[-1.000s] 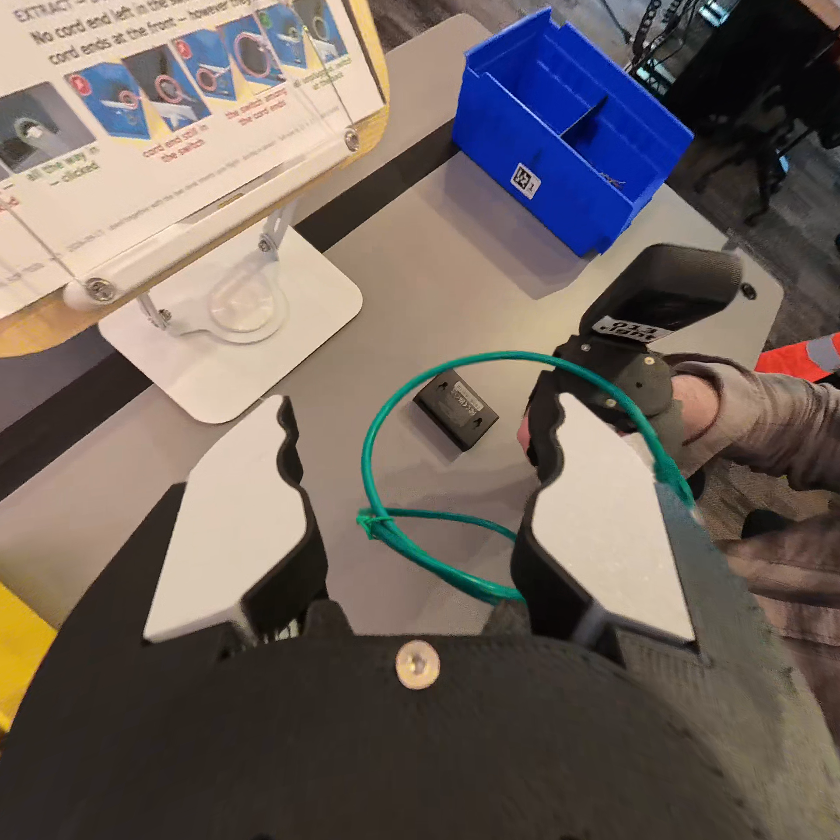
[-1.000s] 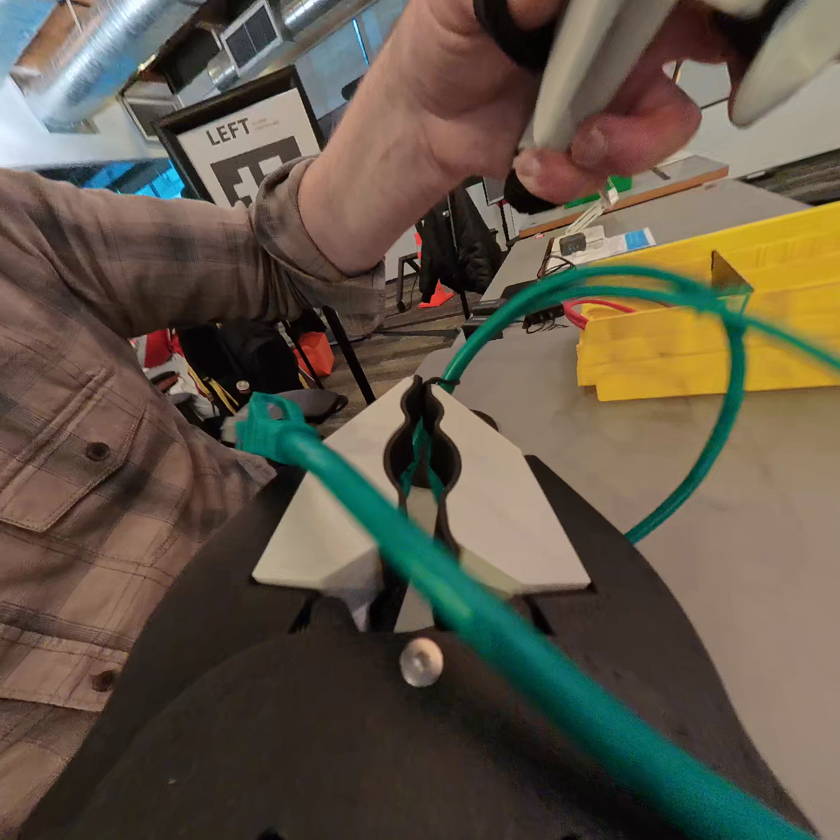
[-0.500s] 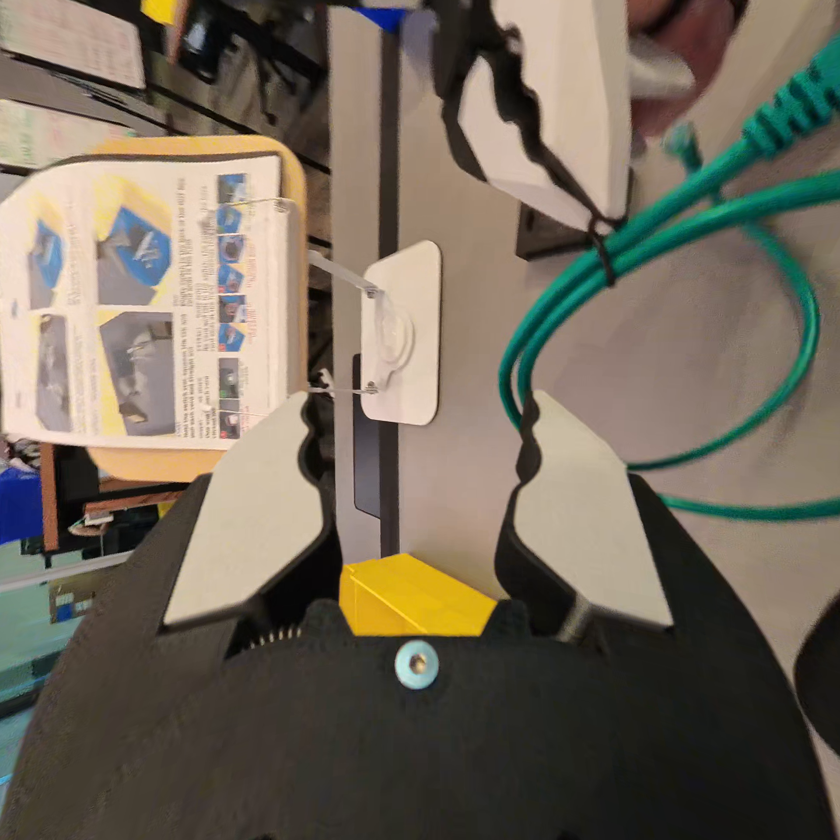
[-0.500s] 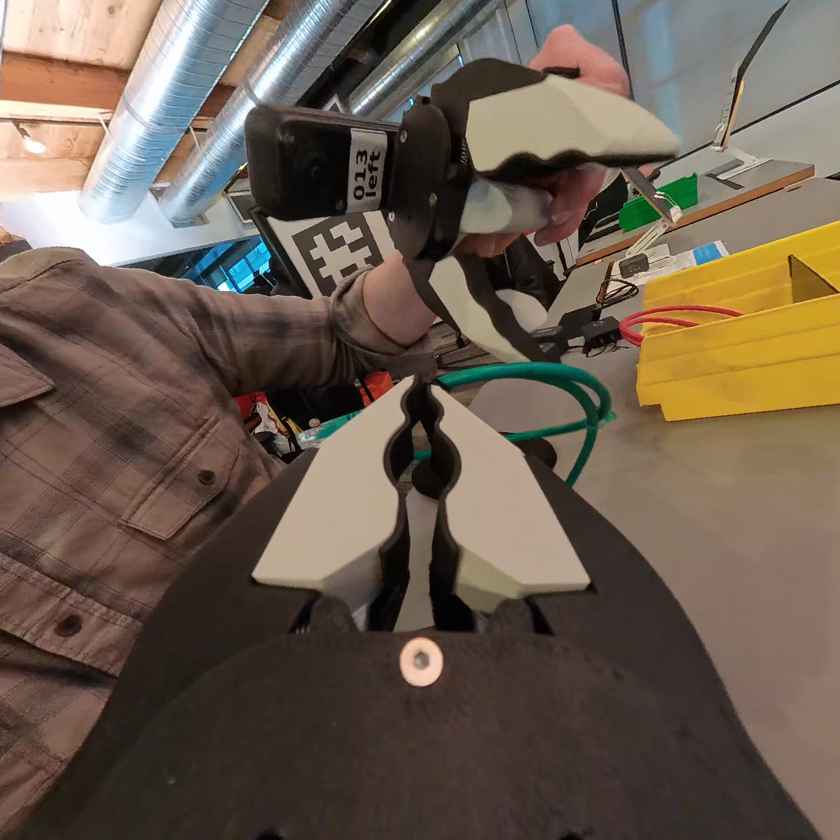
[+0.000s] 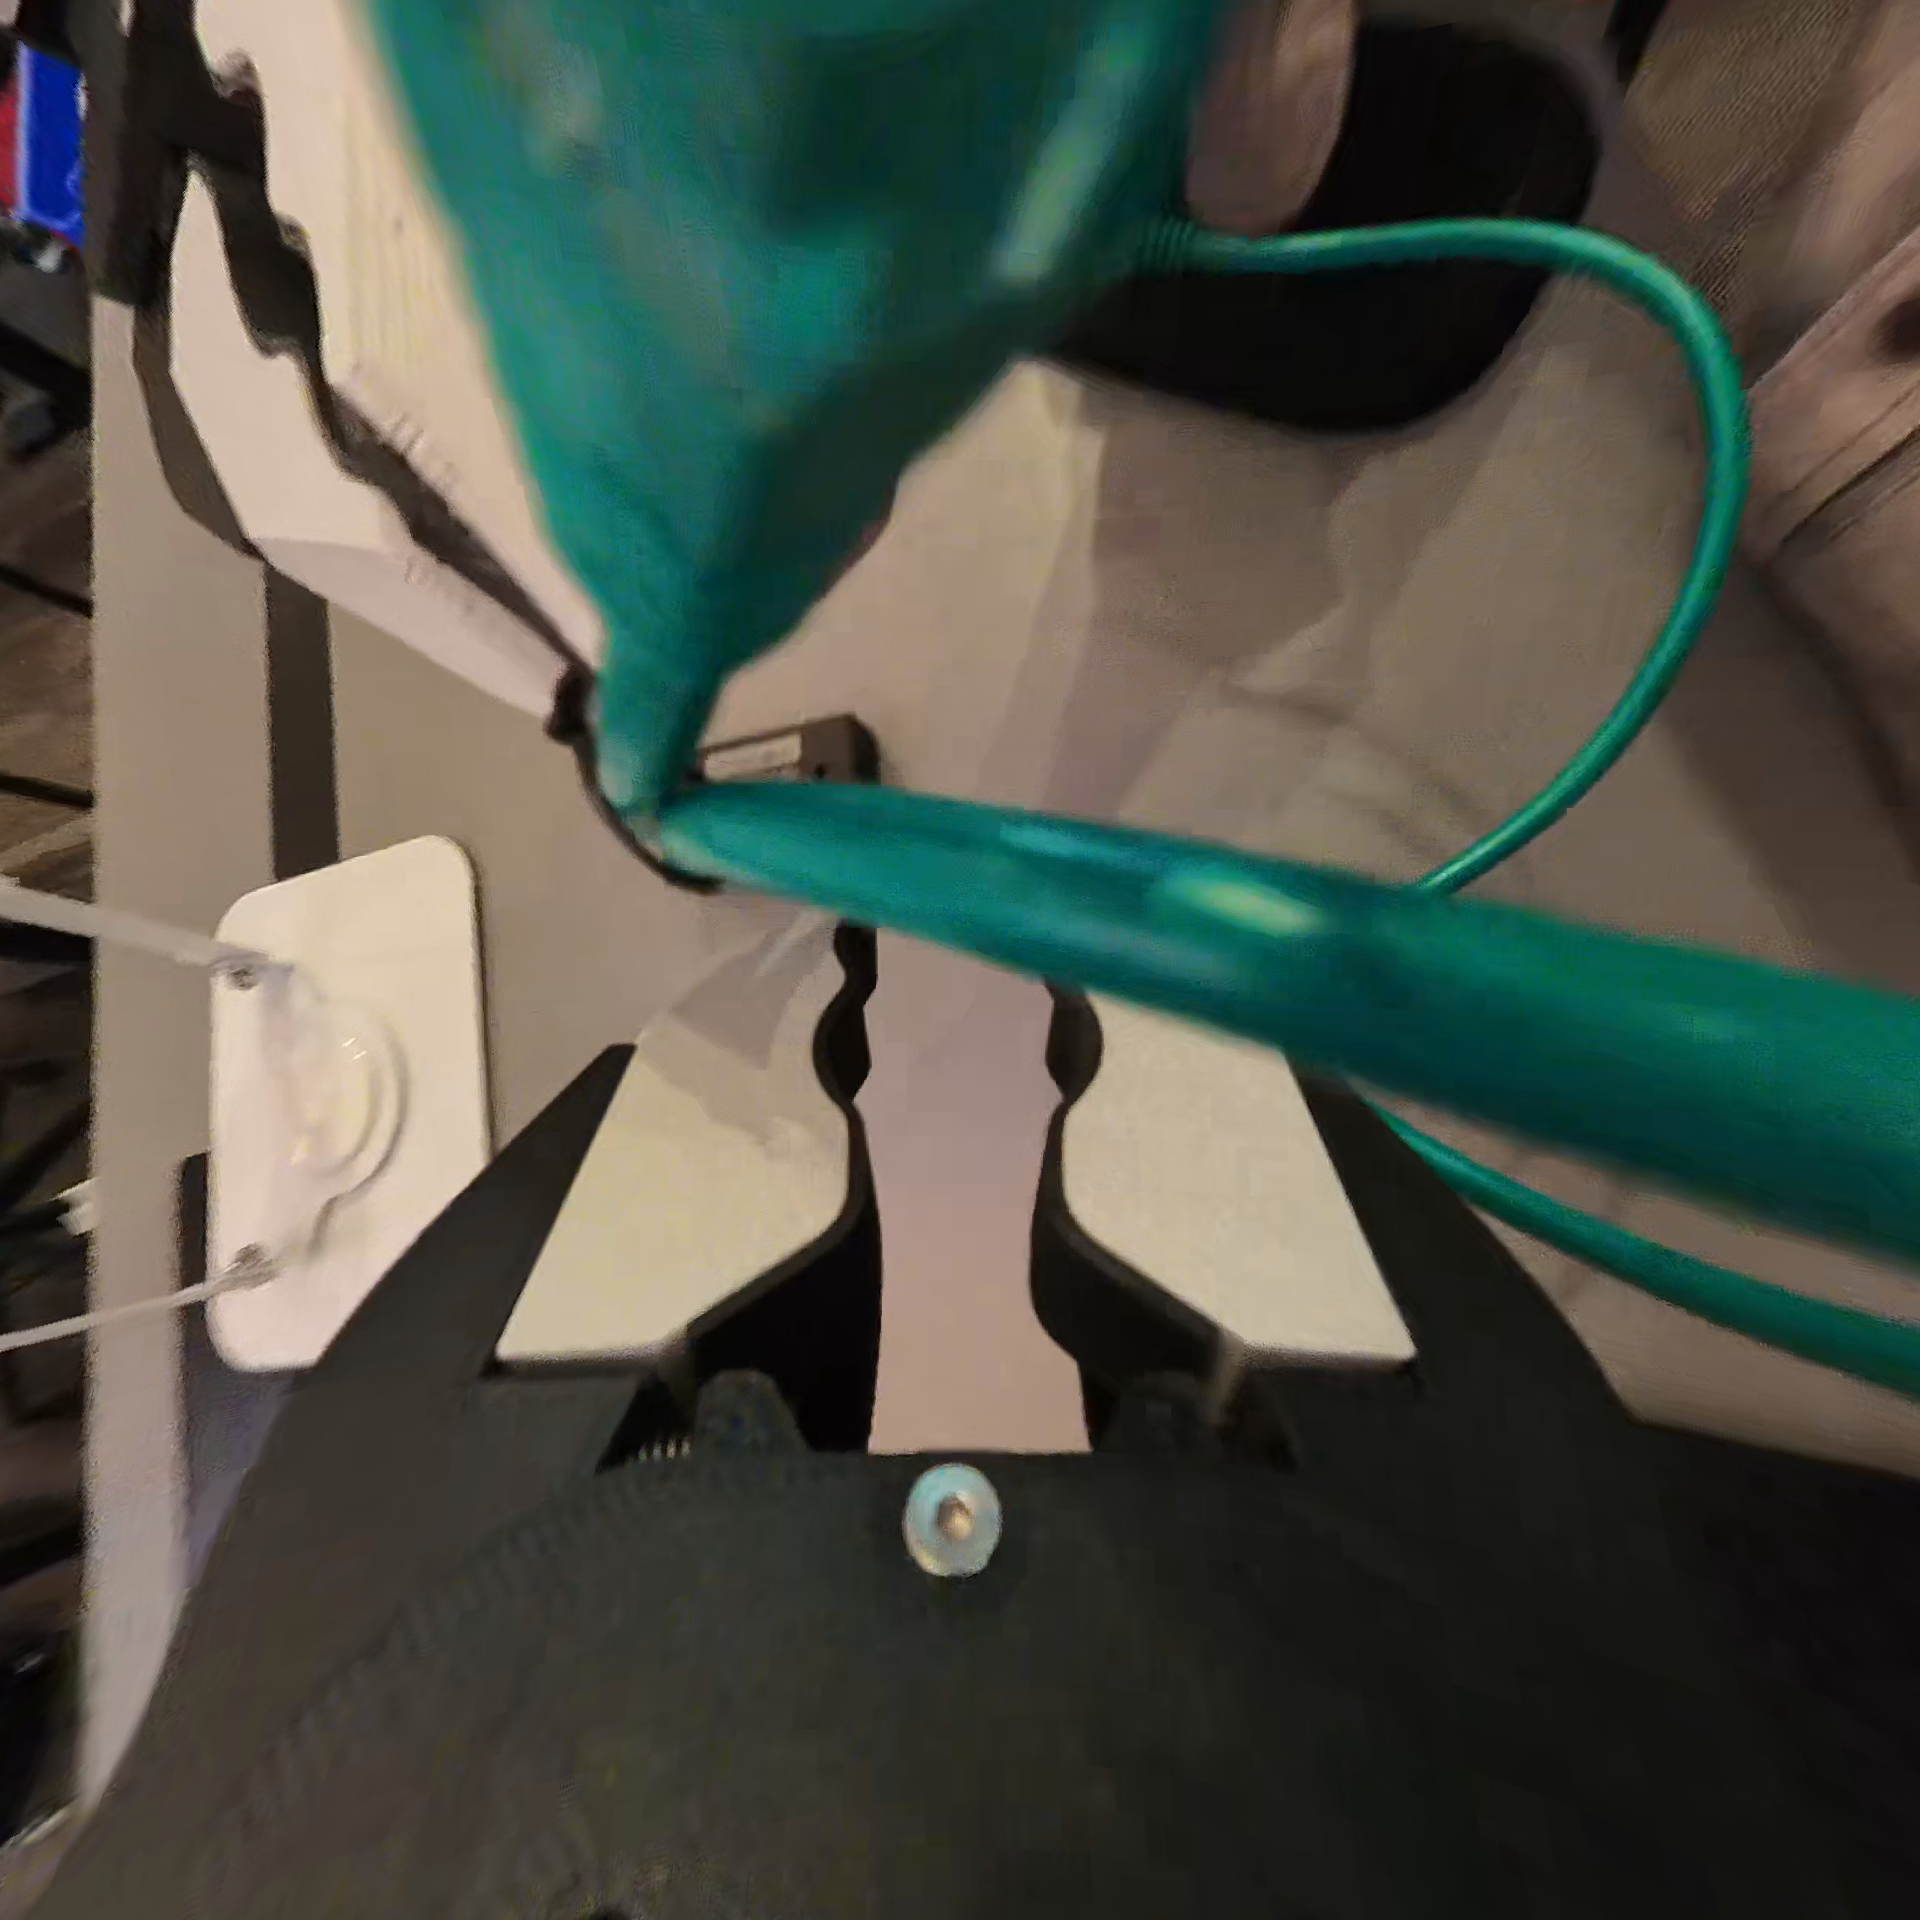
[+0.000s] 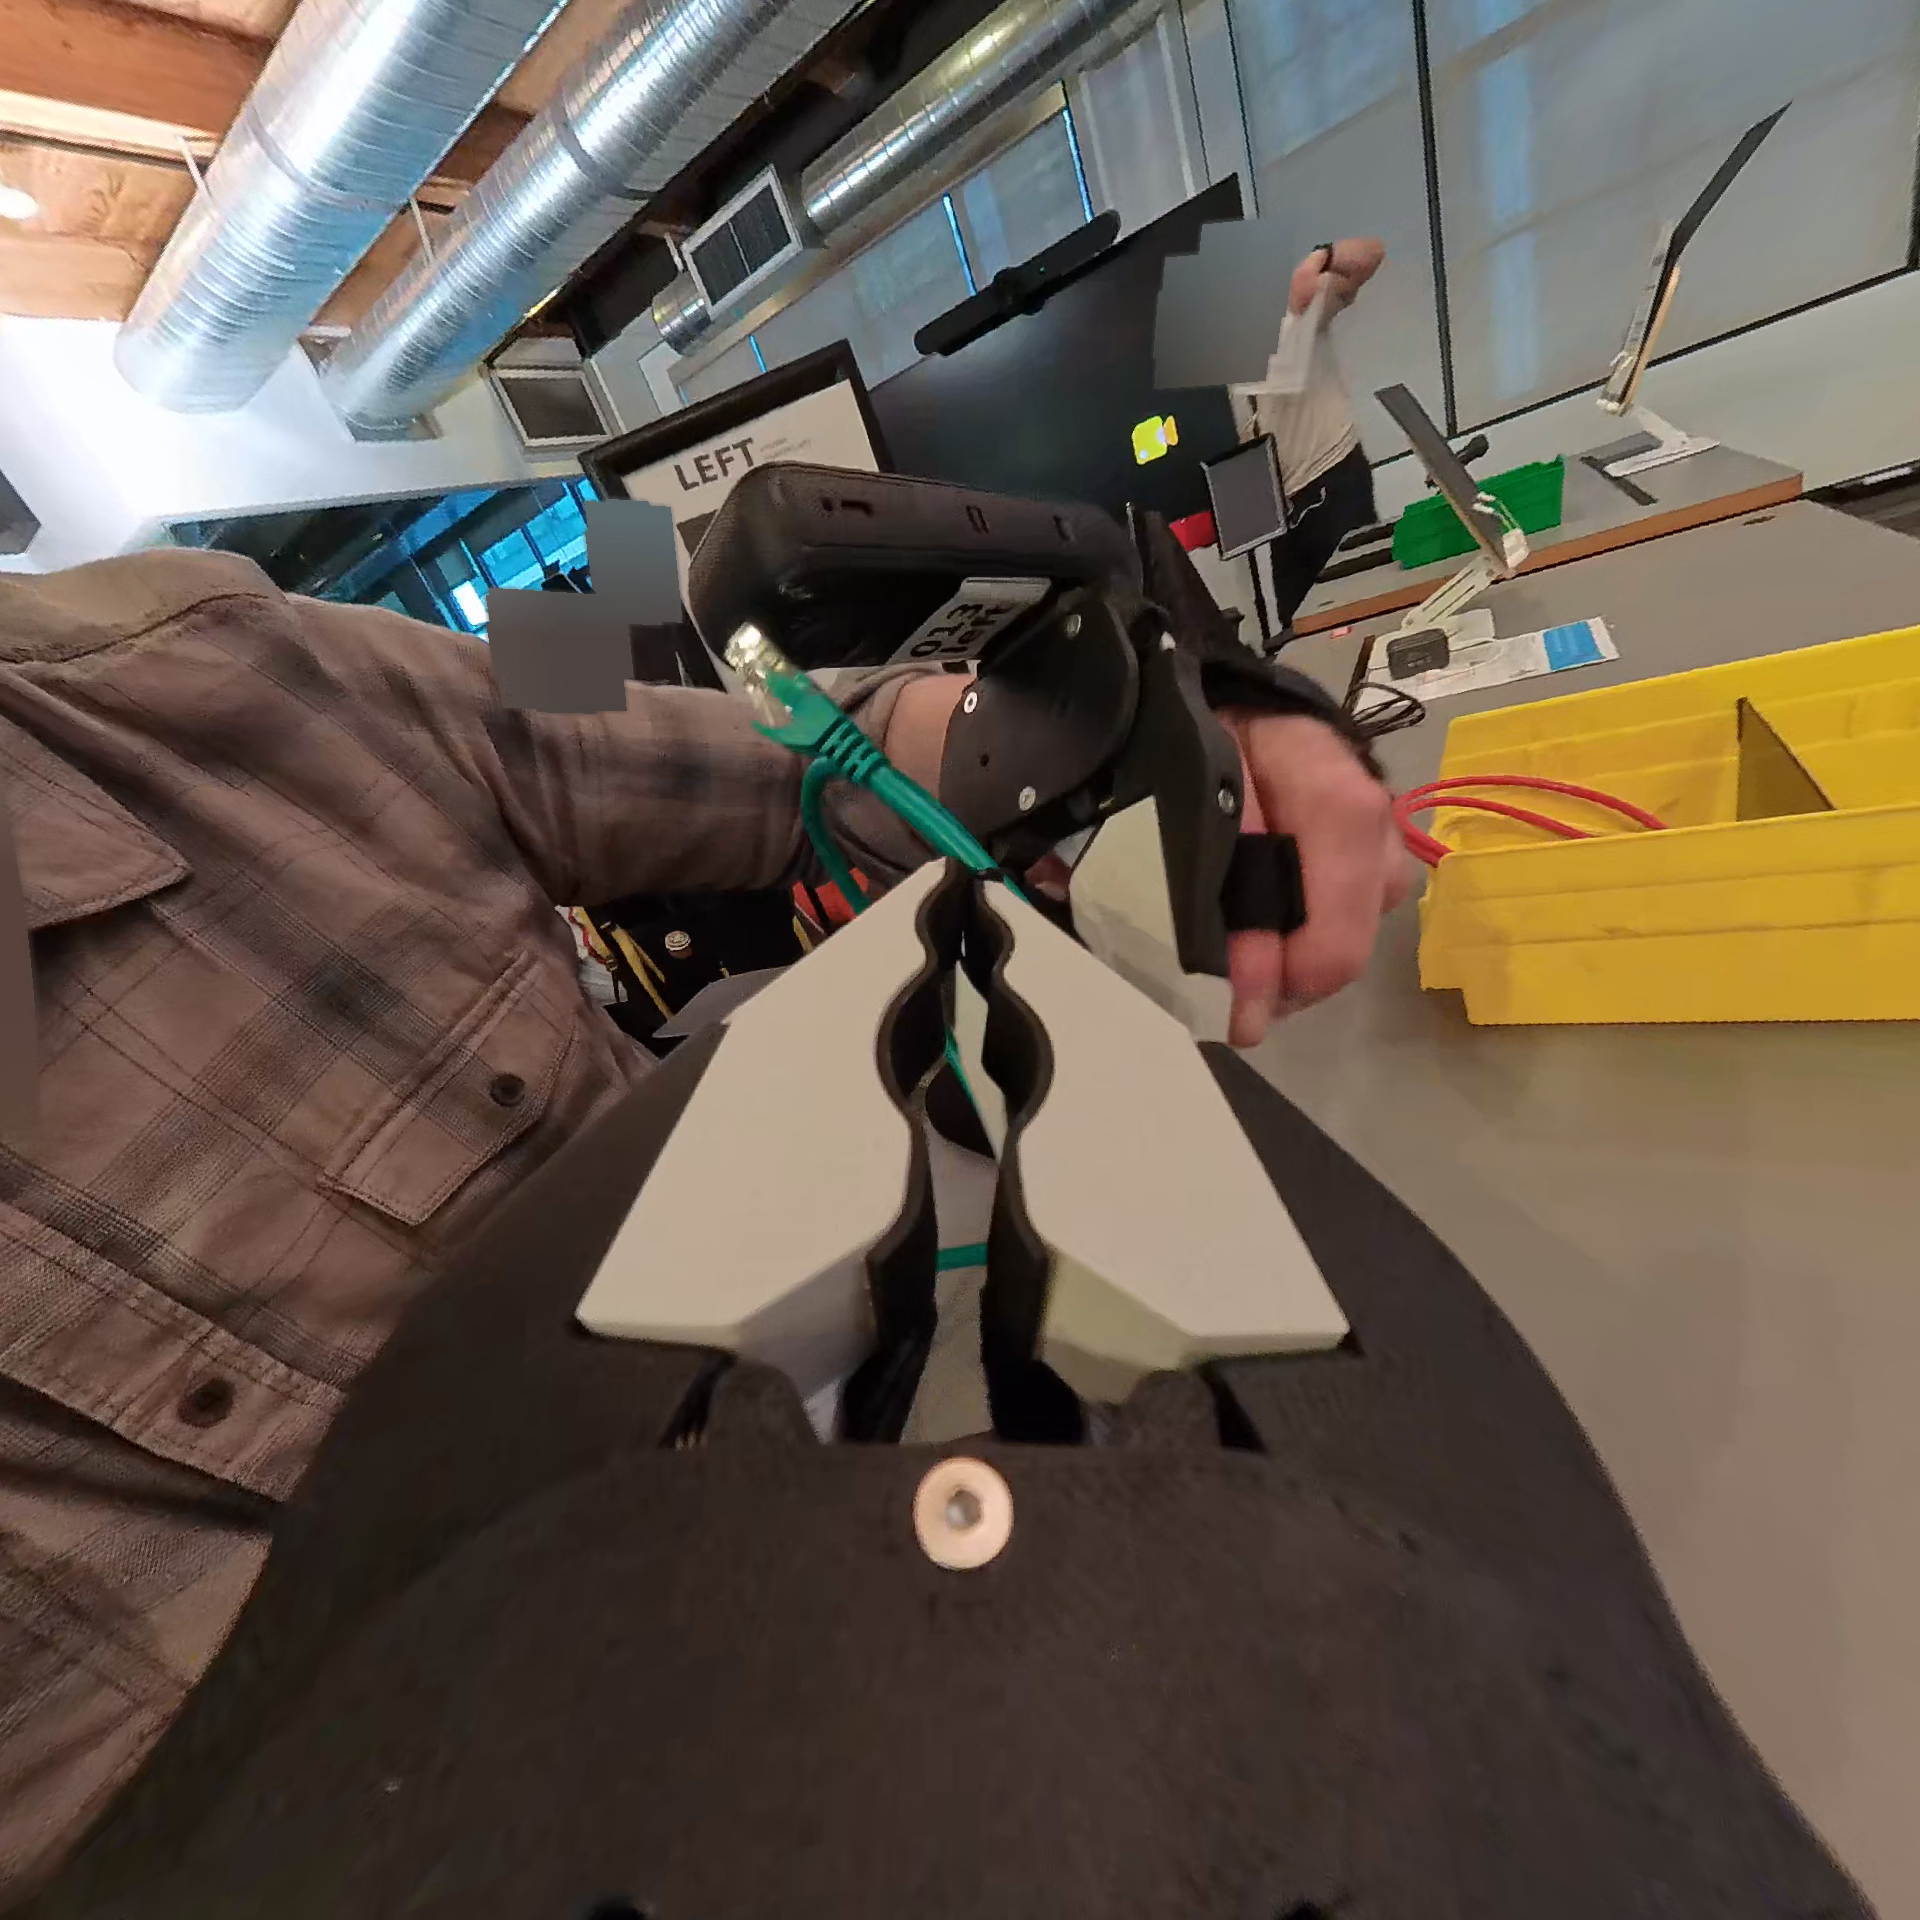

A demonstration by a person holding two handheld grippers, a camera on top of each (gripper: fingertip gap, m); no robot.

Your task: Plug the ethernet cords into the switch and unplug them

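Observation:
A green ethernet cord (image 5: 1351,966) crosses close in front of the left wrist camera, blurred, and loops to the right. My right gripper (image 5: 618,800) is shut on this cord at its fingertips, just beyond my left gripper (image 5: 961,971), which is open and empty below the cord. The black switch (image 5: 821,743) lies on the grey table behind them. In the right wrist view my right gripper (image 6: 961,888) pinches the cord (image 6: 914,805), and its clear plug (image 6: 764,675) sticks up free. The left gripper's black body (image 6: 1049,717) is just beyond, held in a hand.
A yellow bin (image 6: 1662,935) with a red cord (image 6: 1507,800) in it stands on the grey table (image 6: 1558,1247) at the right. A white stand base (image 5: 343,1039) sits at the table's left. A person (image 6: 1309,416) stands far off in the room. Spacing between my two grippers at the tips: around 9 cm.
My left gripper has moved in close under the cord and its jaws have narrowed. The cord now fills much of its view. My right gripper stays shut on the cord.

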